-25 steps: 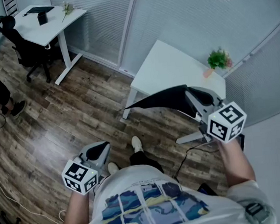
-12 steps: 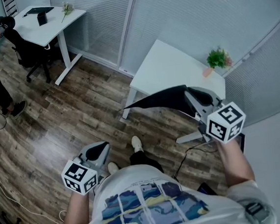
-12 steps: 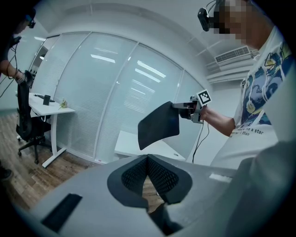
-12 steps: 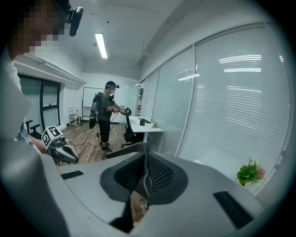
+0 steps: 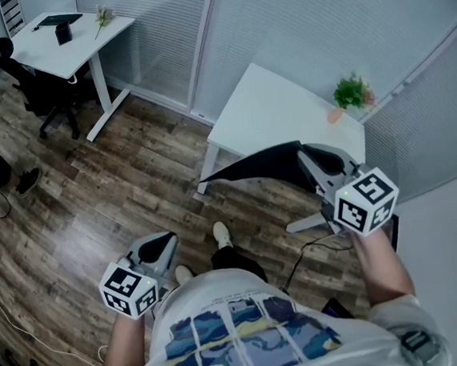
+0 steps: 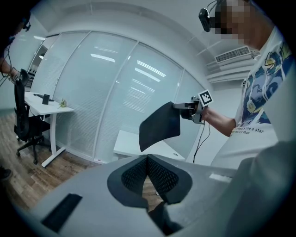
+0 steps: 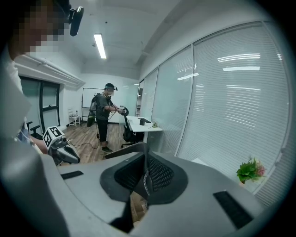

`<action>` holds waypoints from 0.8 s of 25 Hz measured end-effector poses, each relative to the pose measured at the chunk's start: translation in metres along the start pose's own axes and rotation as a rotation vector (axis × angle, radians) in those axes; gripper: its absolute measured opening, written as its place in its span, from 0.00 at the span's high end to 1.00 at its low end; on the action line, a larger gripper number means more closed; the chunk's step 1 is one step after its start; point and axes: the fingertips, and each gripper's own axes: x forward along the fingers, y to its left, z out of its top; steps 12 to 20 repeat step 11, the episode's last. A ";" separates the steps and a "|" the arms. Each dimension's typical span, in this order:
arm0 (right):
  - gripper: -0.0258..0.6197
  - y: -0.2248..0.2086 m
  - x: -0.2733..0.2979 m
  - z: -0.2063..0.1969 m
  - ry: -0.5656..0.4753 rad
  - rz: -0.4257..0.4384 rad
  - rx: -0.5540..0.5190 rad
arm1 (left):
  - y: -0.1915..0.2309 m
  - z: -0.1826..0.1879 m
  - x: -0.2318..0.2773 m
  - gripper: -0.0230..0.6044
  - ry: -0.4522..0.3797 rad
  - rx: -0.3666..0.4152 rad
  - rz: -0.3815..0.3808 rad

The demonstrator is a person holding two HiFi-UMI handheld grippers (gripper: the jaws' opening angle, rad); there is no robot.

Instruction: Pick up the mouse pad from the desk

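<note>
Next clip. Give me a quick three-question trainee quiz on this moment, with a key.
1. True or false: the mouse pad lies flat on the white desk.
2. The right gripper is: A) open and empty; B) shut on the mouse pad; C) resting on the desk.
3. What is between the jaws of the left gripper?

Key
1. False: it hangs in the air above the desk's near edge.
2. B
3. Nothing: the jaws are together and empty.
</note>
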 end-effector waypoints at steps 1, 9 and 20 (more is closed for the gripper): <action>0.92 -0.001 -0.001 -0.001 0.000 0.001 0.002 | -0.001 0.001 0.002 0.96 0.001 0.000 -0.002; 0.92 -0.008 0.004 -0.005 0.007 0.008 0.022 | 0.002 0.008 0.019 0.96 0.011 0.001 -0.019; 0.92 -0.012 0.006 -0.006 0.010 0.013 0.024 | 0.003 0.010 0.025 0.96 0.012 0.000 -0.021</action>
